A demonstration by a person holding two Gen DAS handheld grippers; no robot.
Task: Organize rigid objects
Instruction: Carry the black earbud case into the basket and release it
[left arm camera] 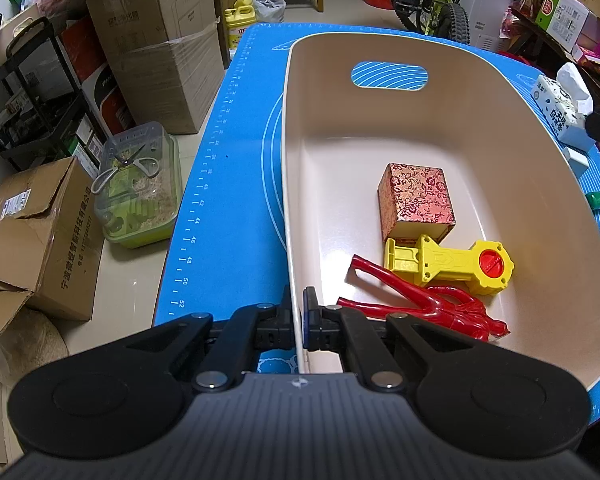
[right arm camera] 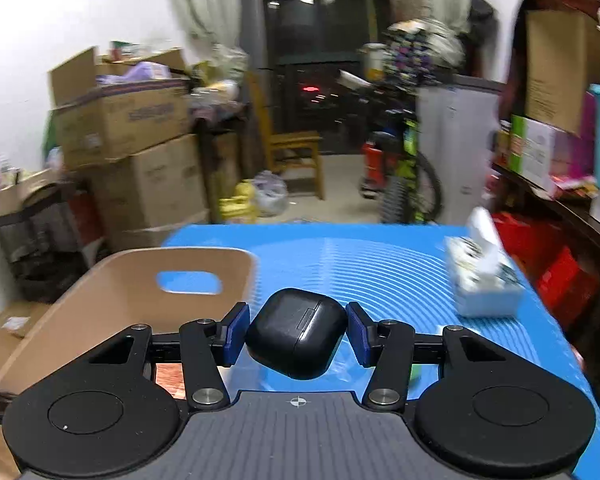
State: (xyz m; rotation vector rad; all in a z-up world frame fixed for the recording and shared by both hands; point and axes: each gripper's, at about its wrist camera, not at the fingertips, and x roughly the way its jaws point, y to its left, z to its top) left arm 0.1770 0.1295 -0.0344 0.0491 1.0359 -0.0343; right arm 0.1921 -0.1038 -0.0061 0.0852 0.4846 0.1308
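Observation:
A beige bin (left arm camera: 296,128) with a handle slot stands on the blue mat (left arm camera: 236,128). In it lie a red patterned box (left arm camera: 416,198), a yellow toy tool (left arm camera: 448,266) and a red plastic figure (left arm camera: 432,304). My left gripper (left arm camera: 299,320) is shut on the bin's near-left rim. In the right wrist view my right gripper (right arm camera: 298,334) is shut on a black earbud case (right arm camera: 298,332), held above the mat (right arm camera: 380,264) just right of the bin (right arm camera: 112,292).
A white tissue pack (left arm camera: 560,108) (right arm camera: 480,276) and a small green item (left arm camera: 598,199) lie on the mat right of the bin. Cardboard boxes (left arm camera: 160,40), a clear green-based container (left arm camera: 140,192) and a black rack (left arm camera: 32,92) stand on the floor to the left.

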